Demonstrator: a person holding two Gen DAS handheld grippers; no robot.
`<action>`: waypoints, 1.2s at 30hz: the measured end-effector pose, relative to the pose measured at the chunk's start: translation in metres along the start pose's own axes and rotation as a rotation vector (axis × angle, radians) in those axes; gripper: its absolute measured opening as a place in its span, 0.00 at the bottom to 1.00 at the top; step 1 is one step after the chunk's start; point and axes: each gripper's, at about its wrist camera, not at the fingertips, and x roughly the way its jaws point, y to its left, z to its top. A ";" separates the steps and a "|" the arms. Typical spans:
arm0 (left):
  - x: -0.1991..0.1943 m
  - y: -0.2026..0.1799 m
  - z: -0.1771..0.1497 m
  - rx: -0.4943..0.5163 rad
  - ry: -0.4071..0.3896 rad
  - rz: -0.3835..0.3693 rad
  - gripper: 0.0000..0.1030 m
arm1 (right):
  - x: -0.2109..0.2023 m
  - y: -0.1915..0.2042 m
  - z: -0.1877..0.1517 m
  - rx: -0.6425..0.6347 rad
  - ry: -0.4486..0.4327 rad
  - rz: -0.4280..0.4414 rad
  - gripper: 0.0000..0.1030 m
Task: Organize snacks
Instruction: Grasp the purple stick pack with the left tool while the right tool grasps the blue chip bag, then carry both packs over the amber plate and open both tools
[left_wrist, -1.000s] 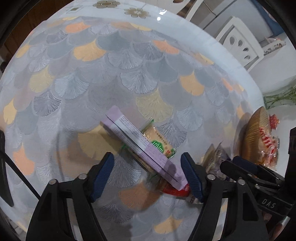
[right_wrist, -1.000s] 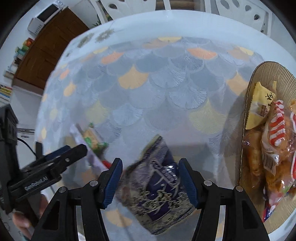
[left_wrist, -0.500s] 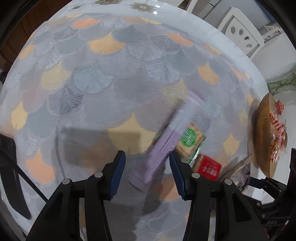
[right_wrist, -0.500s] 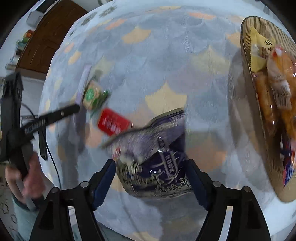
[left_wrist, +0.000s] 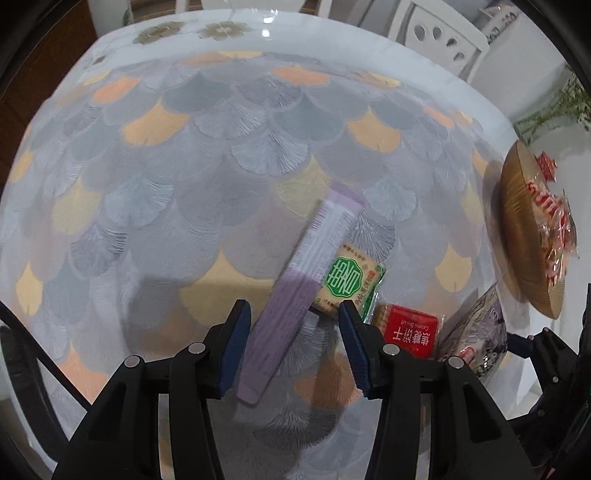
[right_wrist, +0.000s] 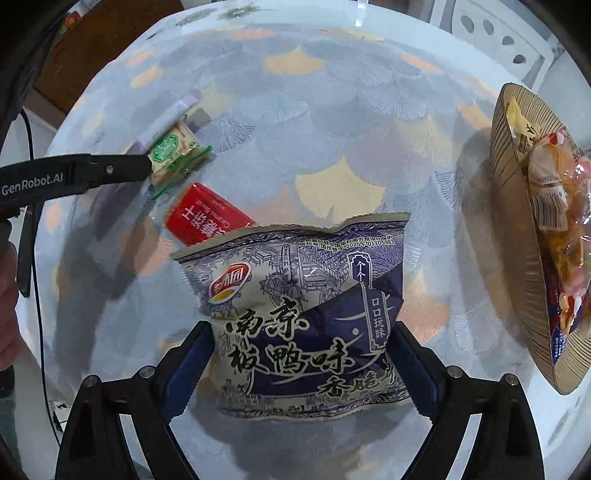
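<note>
Left claw (right_wrist: 149, 170) arm reads "GenRobot.AI"; right claw (right_wrist: 299, 362) opening around navy bag (right_wrist: 303, 295).

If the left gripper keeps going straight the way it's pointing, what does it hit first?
Most likely the long purple packet, which lies slanted between the left gripper fingers; the green biscuit pack sits just beside it. Under them is the tablecloth. Depth is hard to judge here.
</note>
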 end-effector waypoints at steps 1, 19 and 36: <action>0.001 0.001 -0.001 -0.002 -0.001 -0.014 0.45 | 0.002 -0.002 0.000 0.014 0.002 0.001 0.88; -0.059 -0.001 -0.021 -0.035 -0.115 -0.096 0.16 | -0.046 -0.052 -0.018 0.136 -0.054 0.123 0.68; -0.111 -0.168 0.047 0.230 -0.209 -0.203 0.16 | -0.172 -0.178 -0.031 0.340 -0.287 0.054 0.68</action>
